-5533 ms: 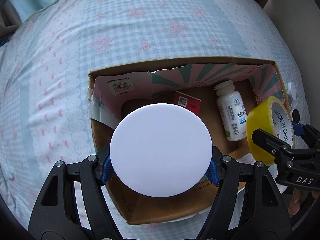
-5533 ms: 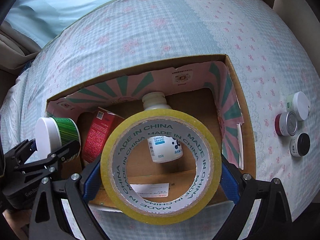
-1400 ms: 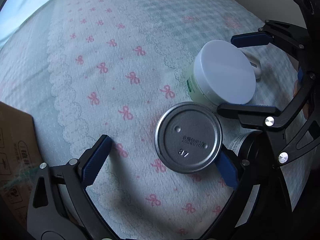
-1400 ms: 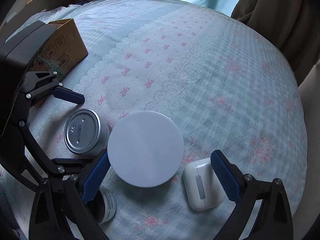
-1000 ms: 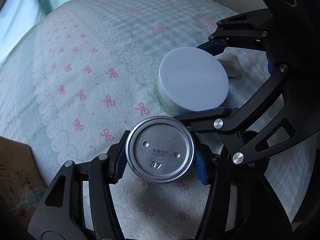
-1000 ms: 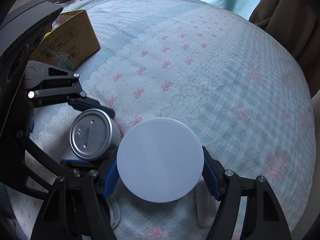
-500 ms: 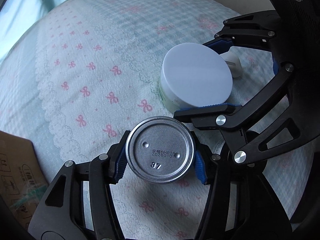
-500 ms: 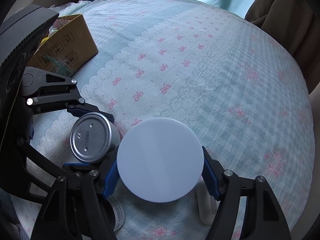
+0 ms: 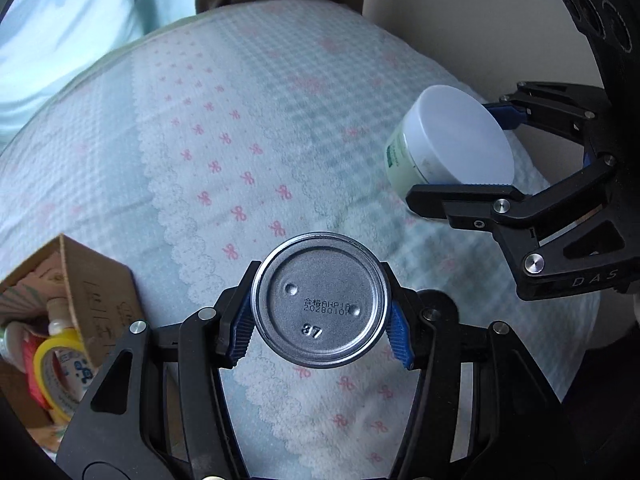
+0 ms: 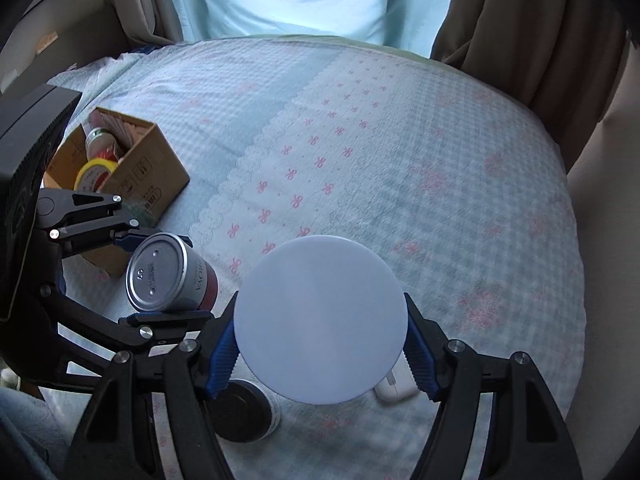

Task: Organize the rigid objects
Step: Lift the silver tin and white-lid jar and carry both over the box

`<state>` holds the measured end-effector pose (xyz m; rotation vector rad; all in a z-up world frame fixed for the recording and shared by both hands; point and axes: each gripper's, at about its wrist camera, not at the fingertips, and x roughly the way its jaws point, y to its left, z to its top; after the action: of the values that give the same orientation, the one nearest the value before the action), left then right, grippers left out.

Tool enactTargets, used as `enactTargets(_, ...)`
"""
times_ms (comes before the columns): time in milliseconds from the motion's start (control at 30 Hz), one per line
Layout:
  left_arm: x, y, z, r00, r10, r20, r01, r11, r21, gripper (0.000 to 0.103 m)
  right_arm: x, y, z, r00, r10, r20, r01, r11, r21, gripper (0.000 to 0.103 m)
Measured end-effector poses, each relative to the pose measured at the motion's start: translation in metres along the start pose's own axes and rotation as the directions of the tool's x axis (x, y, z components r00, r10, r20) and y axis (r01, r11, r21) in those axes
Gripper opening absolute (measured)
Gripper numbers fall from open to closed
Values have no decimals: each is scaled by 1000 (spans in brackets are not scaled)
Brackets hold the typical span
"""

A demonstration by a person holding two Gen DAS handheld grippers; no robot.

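My left gripper (image 9: pixel 320 334) is shut on a small metal can (image 9: pixel 321 300) with a red label, held above the bed; it also shows in the right wrist view (image 10: pixel 170 276). My right gripper (image 10: pixel 322 354) is shut on a white-lidded jar (image 10: pixel 320 324), also lifted; the jar shows at the right of the left wrist view (image 9: pixel 452 148). The open cardboard box (image 10: pixel 140 184) stands to the left and holds a yellow tape roll (image 9: pixel 54 364) and a white bottle (image 9: pixel 60 326).
A black-lidded jar (image 10: pixel 240 410) and a white earbud case (image 10: pixel 394 390) lie on the bed under my right gripper. The bedspread (image 10: pixel 360 152) is pale blue with pink bows. Curtains hang behind the bed.
Both grippers have lifted their objects off the bed and swung toward the box, which has come into view at the left. Earlier, both closed on the can and the jar.
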<state>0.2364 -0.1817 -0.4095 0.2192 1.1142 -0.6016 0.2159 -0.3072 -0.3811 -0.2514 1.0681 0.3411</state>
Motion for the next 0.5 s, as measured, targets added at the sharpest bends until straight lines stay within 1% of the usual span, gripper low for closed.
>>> enactTargets(167, -71, 1, 17, 999, -7, 34, 9, 997, -72, 52, -60, 6, 18, 998, -60, 5, 59, 993, 103, 67)
enactTargets(267, -112, 6, 24, 999, 13, 36, -9, 993, -120, 52, -95, 13, 30, 997, -74, 9, 72, 984, 162, 67)
enactTargets(400, -162, 25, 26, 998, 21, 59, -9, 980, -201, 52, -132, 25, 50, 996, -84, 14, 79, 970, 229, 67)
enactTargets(500, -192, 44, 25, 995, 36, 88, -13, 970, -244, 52, -152, 40, 64, 994, -103, 25, 93, 963, 255, 67)
